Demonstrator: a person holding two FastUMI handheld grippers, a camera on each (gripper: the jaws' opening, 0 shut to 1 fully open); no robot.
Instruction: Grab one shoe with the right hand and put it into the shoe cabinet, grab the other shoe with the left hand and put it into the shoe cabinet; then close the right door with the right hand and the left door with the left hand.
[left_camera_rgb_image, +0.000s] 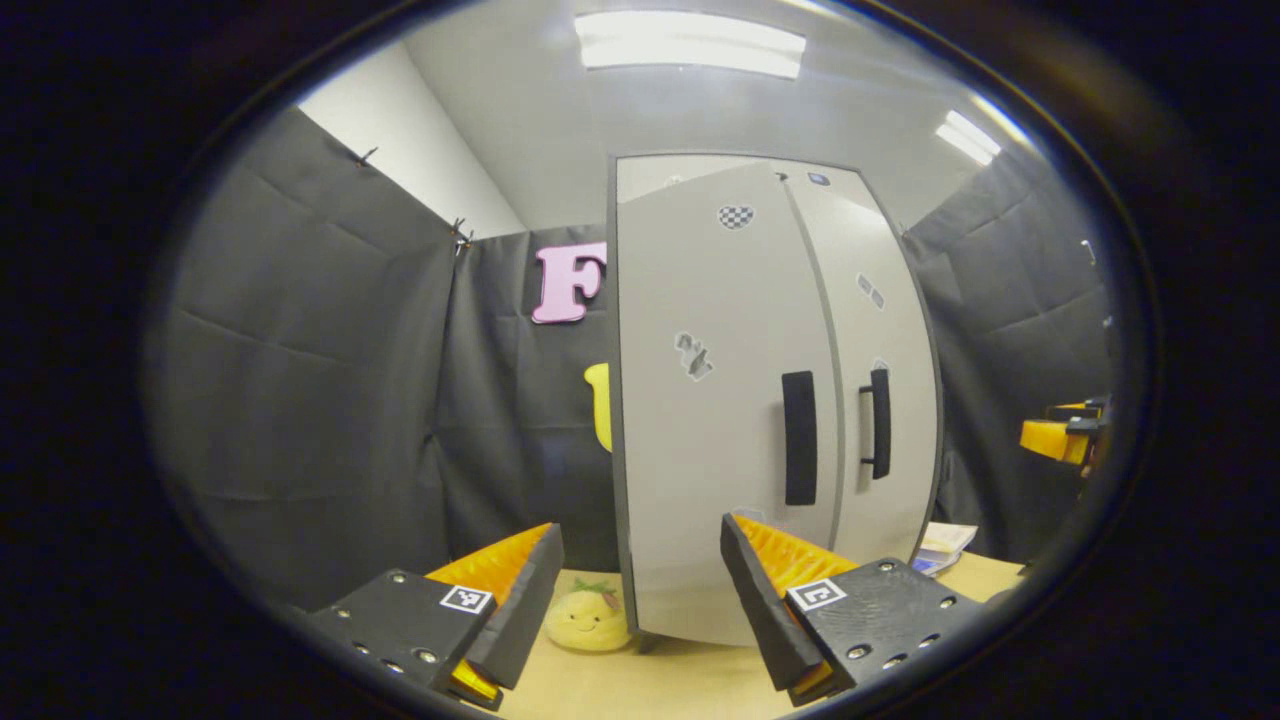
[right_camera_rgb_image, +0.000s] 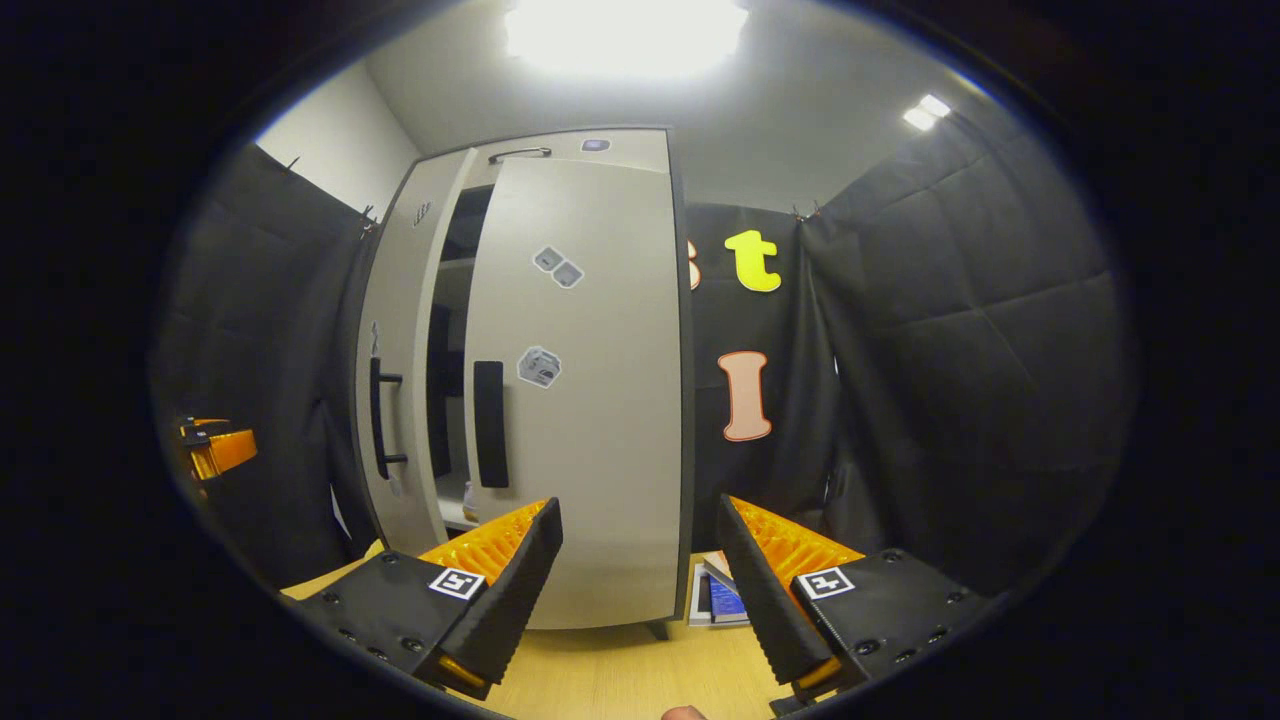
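Grey shoe cabinet (left_camera_rgb_image: 720, 400) stands just ahead of both spread, empty grippers (left_camera_rgb_image: 640, 600) (right_camera_rgb_image: 640, 590).

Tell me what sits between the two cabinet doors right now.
In the right gripper view, a dark gap separates the left door and right door, showing interior shelves; nothing blocks it.

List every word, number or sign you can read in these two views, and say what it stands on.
No text can be read.
Stickers on the shoe cabinet doors: small pictures, too blurred to show any words.
Square markers on the left gripper and right gripper: coded patterns, no words.
Booklets on the table beside the cabinet: print too blurred.
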